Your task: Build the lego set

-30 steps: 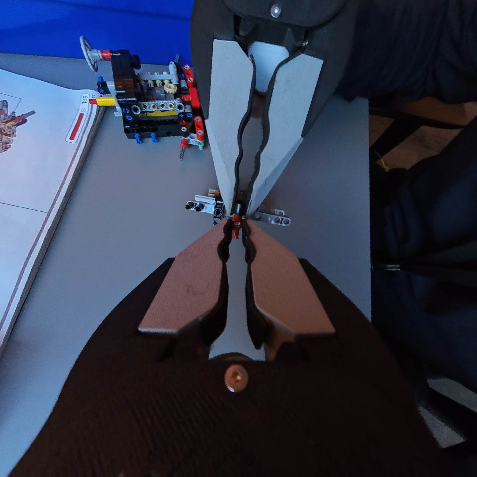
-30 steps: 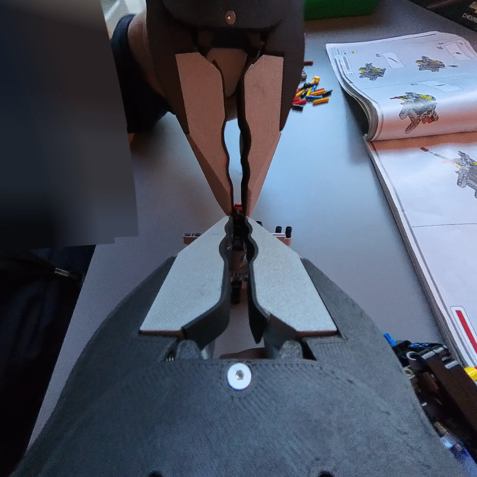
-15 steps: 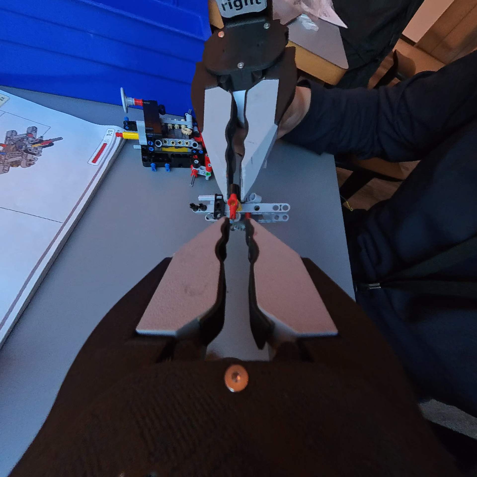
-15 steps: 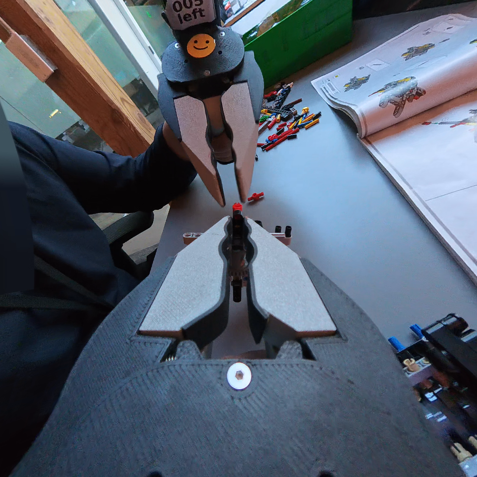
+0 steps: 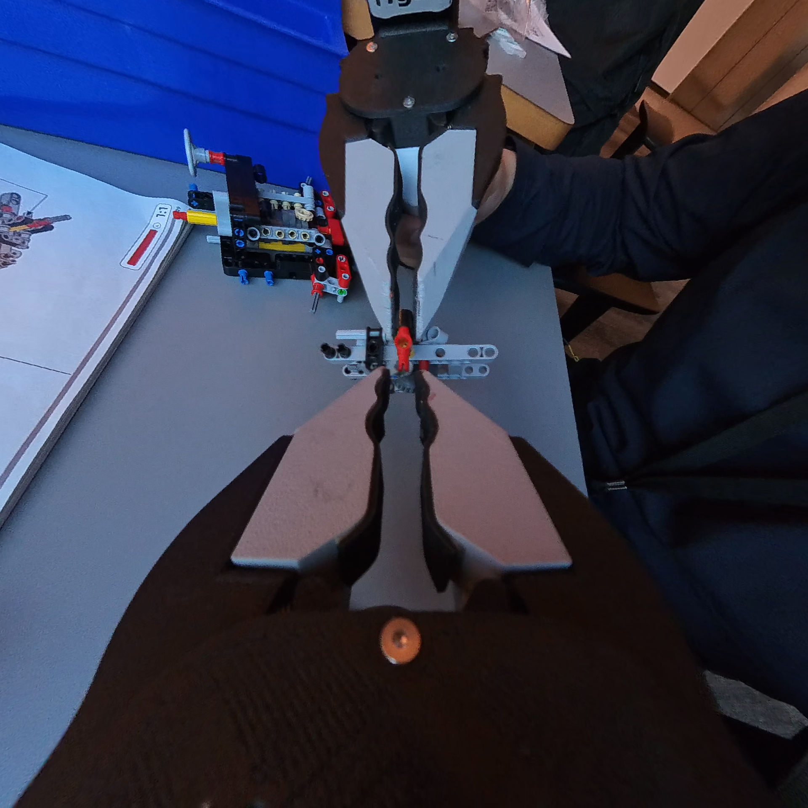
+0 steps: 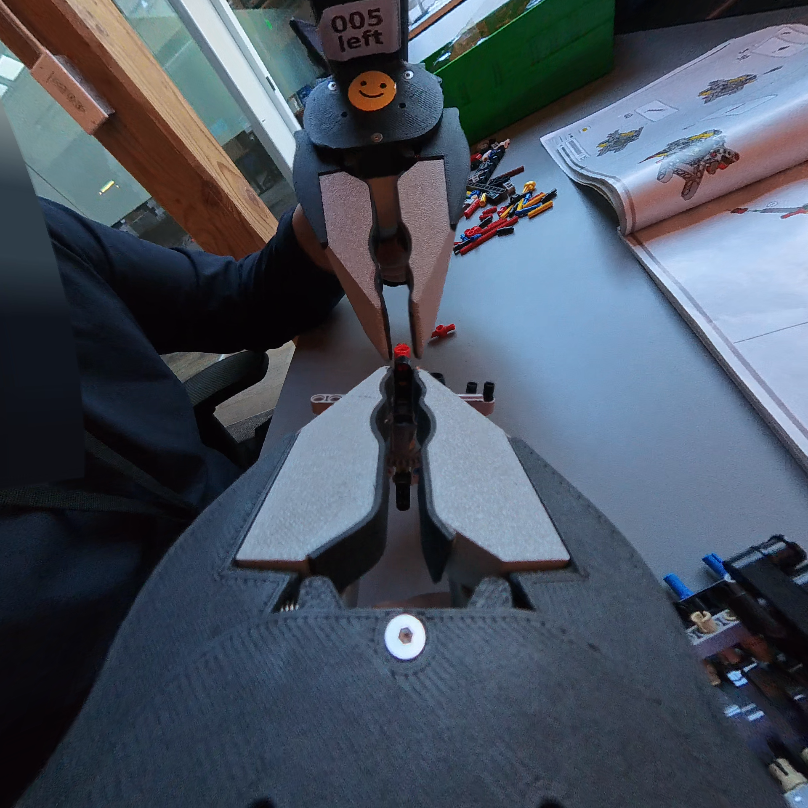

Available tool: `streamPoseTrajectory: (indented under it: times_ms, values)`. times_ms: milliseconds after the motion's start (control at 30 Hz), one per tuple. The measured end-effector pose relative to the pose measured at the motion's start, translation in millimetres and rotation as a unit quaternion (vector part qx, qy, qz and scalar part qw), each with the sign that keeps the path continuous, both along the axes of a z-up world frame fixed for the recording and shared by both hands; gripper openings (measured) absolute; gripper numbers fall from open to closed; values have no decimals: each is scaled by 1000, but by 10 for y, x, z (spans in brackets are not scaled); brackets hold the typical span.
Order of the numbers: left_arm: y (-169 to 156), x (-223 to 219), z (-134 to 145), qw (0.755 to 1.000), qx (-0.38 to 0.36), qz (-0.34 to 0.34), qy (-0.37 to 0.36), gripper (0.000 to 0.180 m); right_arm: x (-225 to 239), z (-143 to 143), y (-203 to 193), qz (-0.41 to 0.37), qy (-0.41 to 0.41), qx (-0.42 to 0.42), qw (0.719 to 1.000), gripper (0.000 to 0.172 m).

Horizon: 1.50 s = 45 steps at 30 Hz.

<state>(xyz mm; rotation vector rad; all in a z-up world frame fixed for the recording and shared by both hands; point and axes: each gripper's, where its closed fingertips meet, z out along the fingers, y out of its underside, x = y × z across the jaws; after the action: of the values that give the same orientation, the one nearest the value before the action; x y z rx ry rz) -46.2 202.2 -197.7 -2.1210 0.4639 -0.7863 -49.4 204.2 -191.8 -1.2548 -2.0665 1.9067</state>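
My right gripper (image 6: 402, 371) is shut on a small grey beam assembly (image 5: 454, 352) and holds it a little above the grey table (image 5: 196, 393). A black part of the assembly runs between its grey fingers (image 6: 332, 481). A red pin (image 5: 402, 345) sticks out of the assembly's middle, and two black pins (image 5: 334, 350) stand at one end. My left gripper (image 5: 401, 374) is open, with its pink fingertips (image 6: 387, 350) on either side of the red pin (image 6: 401, 350) without pressing on it. The right gripper also shows in the left wrist view (image 5: 401, 321).
A larger black model (image 5: 271, 236) stands by an open instruction booklet (image 5: 65, 284) and a blue bin (image 5: 153, 65). A pile of loose pieces (image 6: 503, 205), a green box (image 6: 524, 65) and a loose red pin (image 6: 442, 330) lie behind. The table edge (image 5: 564, 350) and a person's sleeve (image 5: 634, 210) are close.
My left gripper, which was shut on the red pin, has opened and let go; the pin stays on the assembly. The two grippers have drawn apart a little. The right gripper keeps its hold.
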Motion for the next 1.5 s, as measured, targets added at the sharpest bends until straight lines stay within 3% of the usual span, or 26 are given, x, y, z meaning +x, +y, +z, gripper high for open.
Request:
streamPoseTrajectory:
  times_ms: [367, 567, 700, 1033, 1133, 1200, 1300, 1500]
  values:
    - [29, 20, 9, 1000, 16, 4, 12, 2, 15, -40, -13, 3, 5, 13, 1000, 4]
    - [-7, 47, 8, 999, 21, -5, 35, 2, 57, -139, -82, 16, 23, 78, 997, 4]
    - [-44, 63, -8, 999, 14, -17, 35, 2, 81, -133, -121, 24, 14, 55, 998, 4]
    - [-22, 52, 7, 997, 22, 3, 69, 2, 61, -156, -149, 20, 23, 89, 996, 4]
    - [10, 10, 101, 998, 40, 16, 45, 2, -1, -64, -93, 1, 28, 52, 998, 4]
    - [-16, 7, 72, 999, 30, 8, 42, 2, 2, -59, -123, 7, 21, 34, 999, 4]
    - [-49, 45, -33, 999, 5, -3, 52, 2, 27, -179, -145, 16, 14, 81, 997, 4]
    - [-48, 67, -55, 998, -3, 2, 58, 1, 27, -190, -166, 21, 2, 96, 995, 4]
